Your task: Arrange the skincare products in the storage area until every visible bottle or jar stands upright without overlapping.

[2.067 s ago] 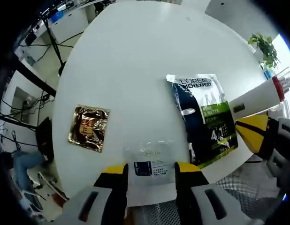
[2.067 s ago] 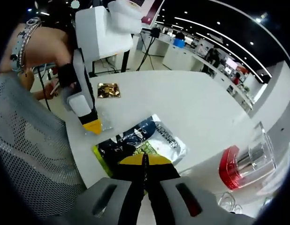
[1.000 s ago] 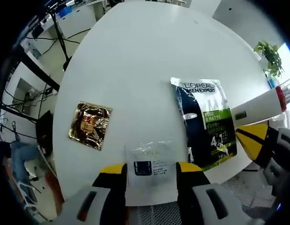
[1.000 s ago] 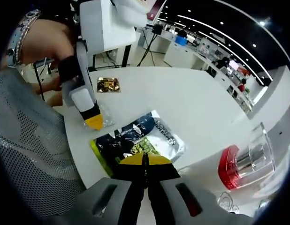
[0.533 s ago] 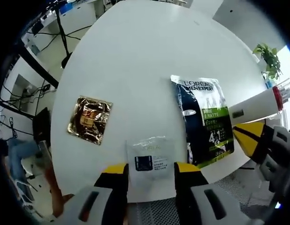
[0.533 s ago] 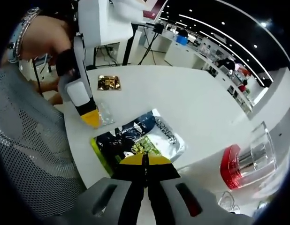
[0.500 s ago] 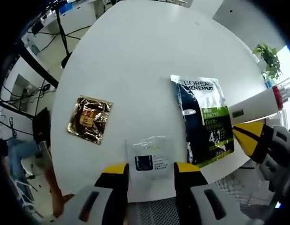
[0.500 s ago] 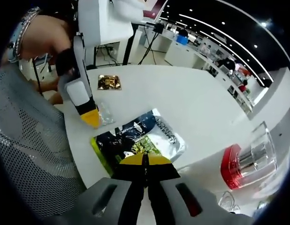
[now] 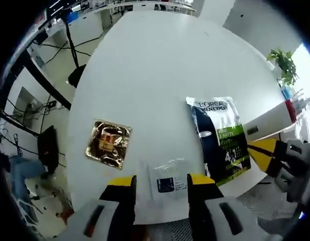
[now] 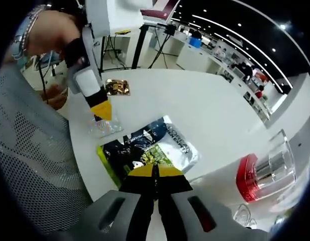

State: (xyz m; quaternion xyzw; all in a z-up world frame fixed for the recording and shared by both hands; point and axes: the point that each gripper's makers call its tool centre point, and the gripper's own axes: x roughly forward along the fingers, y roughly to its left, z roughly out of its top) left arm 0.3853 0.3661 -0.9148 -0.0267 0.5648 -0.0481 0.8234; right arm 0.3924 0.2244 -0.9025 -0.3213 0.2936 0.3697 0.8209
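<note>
The dark-and-green sachet (image 9: 219, 139) reads "L'OREAL MEN EXPERT" (a large "4" shows lower down).

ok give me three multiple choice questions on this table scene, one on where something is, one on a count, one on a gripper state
1. Where does the gold sachet lie?
A. on the green and blue packet
B. flat on the white table, apart from the other packs
C. between the right gripper's jaws

2. How many flat packs lie on the table?
A. one
B. three
C. five

3. How do the right gripper's jaws stand?
A. closed together
B. wide open
C. clamped on a bottle

Answers: 1 B, bare table surrounds it. 2 B, gold sachet, clear sachet and green and blue packet. 3 A, in the right gripper view the yellow tips meet with nothing between them.
</note>
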